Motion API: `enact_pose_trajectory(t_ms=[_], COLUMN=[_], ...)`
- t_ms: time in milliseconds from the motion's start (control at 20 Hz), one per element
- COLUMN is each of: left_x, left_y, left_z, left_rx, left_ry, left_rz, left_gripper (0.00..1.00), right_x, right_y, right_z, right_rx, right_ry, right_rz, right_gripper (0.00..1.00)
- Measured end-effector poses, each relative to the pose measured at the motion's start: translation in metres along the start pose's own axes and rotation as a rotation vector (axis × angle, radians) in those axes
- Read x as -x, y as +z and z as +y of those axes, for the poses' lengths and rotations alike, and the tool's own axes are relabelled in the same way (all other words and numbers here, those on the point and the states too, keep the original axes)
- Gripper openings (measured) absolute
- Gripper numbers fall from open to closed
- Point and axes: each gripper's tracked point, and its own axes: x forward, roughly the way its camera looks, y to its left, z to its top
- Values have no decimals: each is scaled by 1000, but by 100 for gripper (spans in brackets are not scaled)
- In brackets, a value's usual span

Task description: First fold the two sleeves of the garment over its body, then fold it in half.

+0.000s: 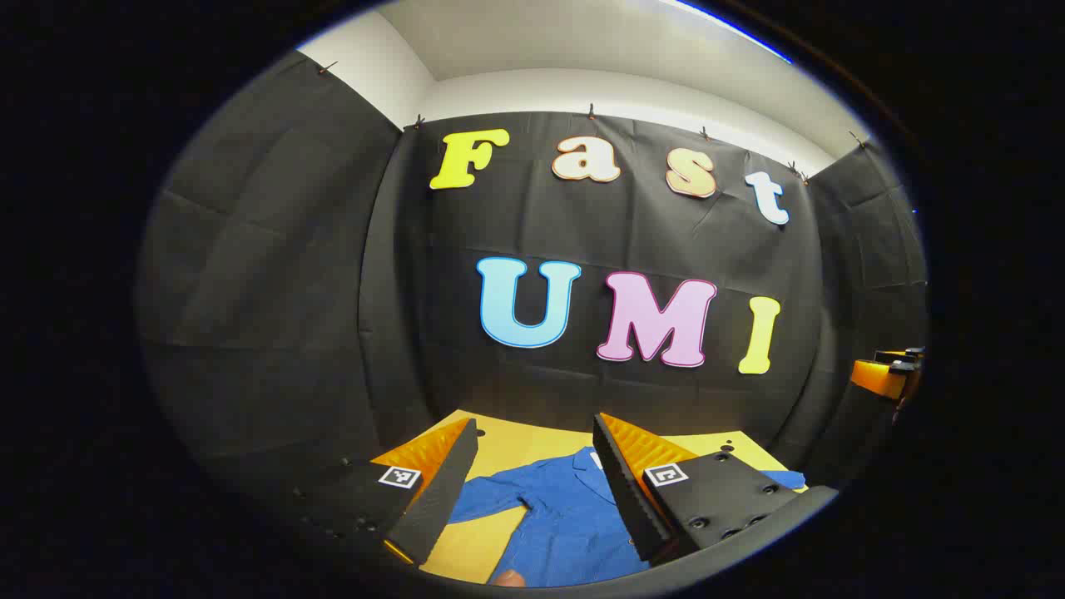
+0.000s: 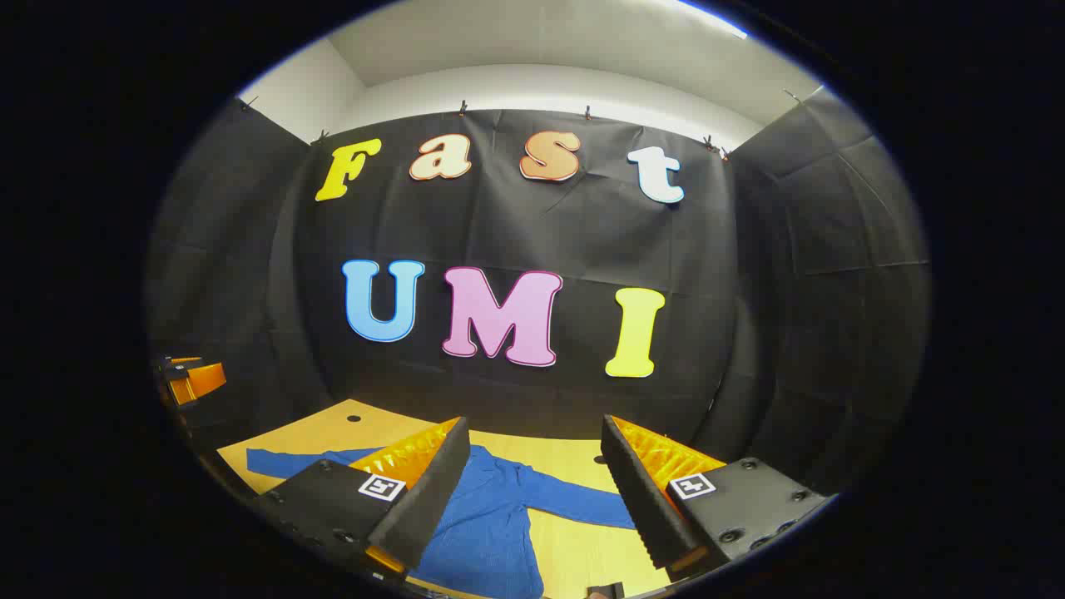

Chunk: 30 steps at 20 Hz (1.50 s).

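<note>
A blue long-sleeved shirt (image 1: 566,516) lies flat on the yellow wooden table (image 1: 516,445), collar toward the back wall and sleeves spread out to both sides. In the left gripper view my left gripper (image 1: 534,487) hovers open above the shirt's left half, nothing between its fingers. In the right gripper view the shirt (image 2: 491,520) spreads across the table (image 2: 333,433), one sleeve (image 2: 574,499) reaching right and the other sleeve (image 2: 283,462) left. My right gripper (image 2: 537,491) hangs open above it, holding nothing. The other gripper (image 2: 187,378) shows at the far left edge.
Black cloth walls close the booth on three sides right behind the table. The table top has a few small dark holes (image 2: 353,418). The other gripper (image 1: 886,374) pokes in at the right edge of the left gripper view.
</note>
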Motion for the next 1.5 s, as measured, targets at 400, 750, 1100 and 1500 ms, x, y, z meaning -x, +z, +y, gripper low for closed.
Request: enact_pose_trajectory(t_ms=[400,750,1100,1500], left_x=[-17,-28,-28,-26], left_y=[1,5,13,16], left_z=[-31,-40,-36,-15], left_rx=[2,9,-21,-41], left_ry=[-64,-87,-92,-58], left_rz=[-6,-3,-20,-26], left_gripper=[80,80,80,80], right_x=[9,11,2,-11], right_y=[2,5,11,33], right_z=[-26,-39,-30,-32], right_rx=[-16,-54,-43,24], right_ry=[-53,-87,-74,-85], right_rz=[-6,-8,-13,-54], right_gripper=[96,99,96,96])
